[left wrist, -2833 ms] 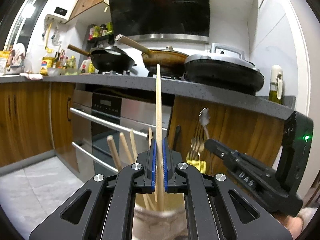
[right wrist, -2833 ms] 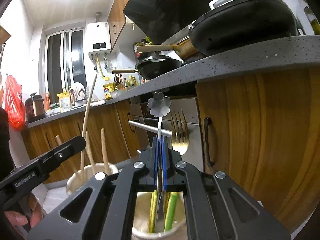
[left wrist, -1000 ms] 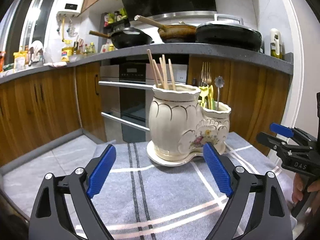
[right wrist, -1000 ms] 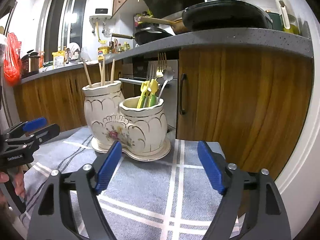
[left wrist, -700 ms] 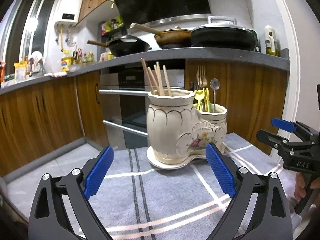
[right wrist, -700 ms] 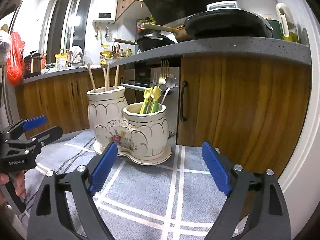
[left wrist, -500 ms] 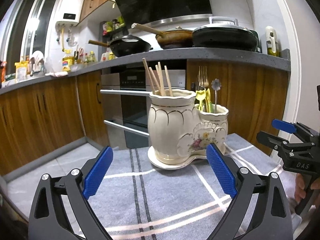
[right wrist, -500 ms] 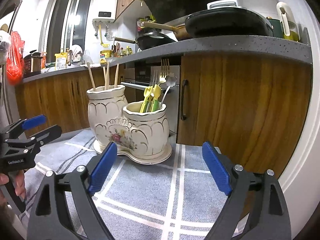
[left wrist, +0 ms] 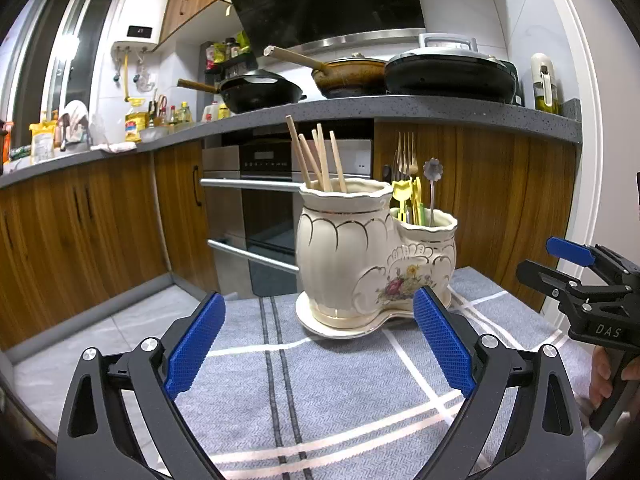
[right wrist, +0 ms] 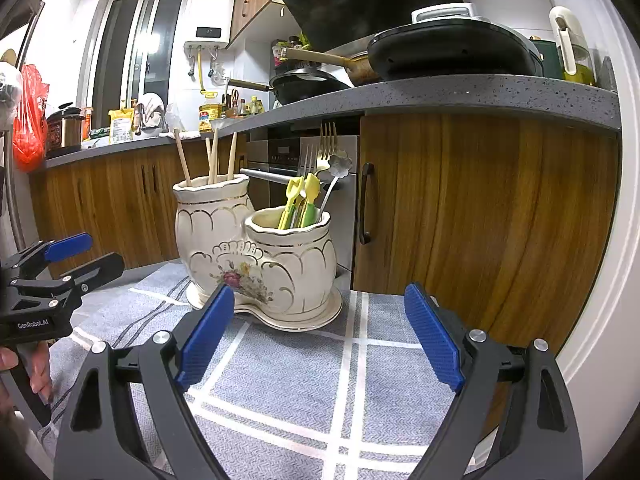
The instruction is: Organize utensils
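A cream ceramic double holder (left wrist: 360,264) (right wrist: 256,256) stands on a grey striped cloth (left wrist: 320,392) (right wrist: 320,380). Its taller pot holds several wooden chopsticks (left wrist: 320,160) (right wrist: 212,156). Its shorter pot holds forks (left wrist: 405,156) (right wrist: 328,140), yellow-green plastic utensils (left wrist: 408,200) (right wrist: 300,200) and a flower-headed spoon (left wrist: 433,170) (right wrist: 339,166). My left gripper (left wrist: 316,344) is open and empty, a short way in front of the holder. My right gripper (right wrist: 320,344) is open and empty, also in front of it. Each gripper shows at the edge of the other's view, the right (left wrist: 580,276) and the left (right wrist: 60,264).
Wooden cabinets (left wrist: 80,232) (right wrist: 480,216) and an oven (left wrist: 264,208) stand close behind the holder. A grey counter (left wrist: 440,110) above carries pans (left wrist: 448,72). The cloth's edge drops to a tiled floor (left wrist: 140,312) on the left.
Both grippers let go of a chopstick and the flower-headed spoon over the pots, opened and drew back from the holder. In the last half second they barely move.
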